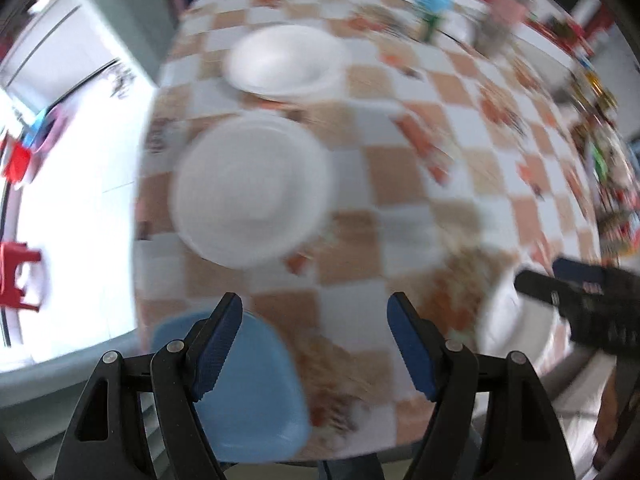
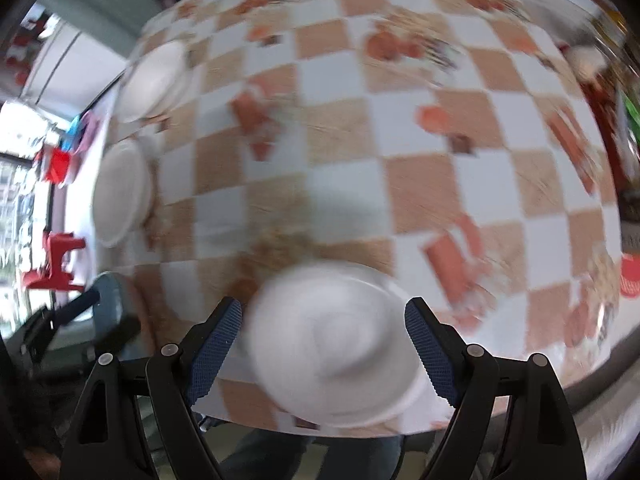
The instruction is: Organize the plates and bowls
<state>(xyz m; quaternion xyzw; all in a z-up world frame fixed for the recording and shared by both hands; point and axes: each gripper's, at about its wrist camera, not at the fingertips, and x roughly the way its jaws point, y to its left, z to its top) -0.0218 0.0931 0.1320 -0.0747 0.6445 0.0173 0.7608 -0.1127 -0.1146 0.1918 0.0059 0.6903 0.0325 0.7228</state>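
Right gripper (image 2: 323, 346) astride near plate (image 2: 334, 350)

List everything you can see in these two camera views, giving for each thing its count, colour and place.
Dishes (blurred; plate or bowl unclear): three, white; near one, two at the table's left edge.
Tablecloth: one, orange-and-white checked, covers the table.
Chair: one, light blue, at the near edge.
Stools: red, on the floor at left.
Green container: one, far side.
Left gripper: open, above the near edge.
Right gripper: open, around the near dish.
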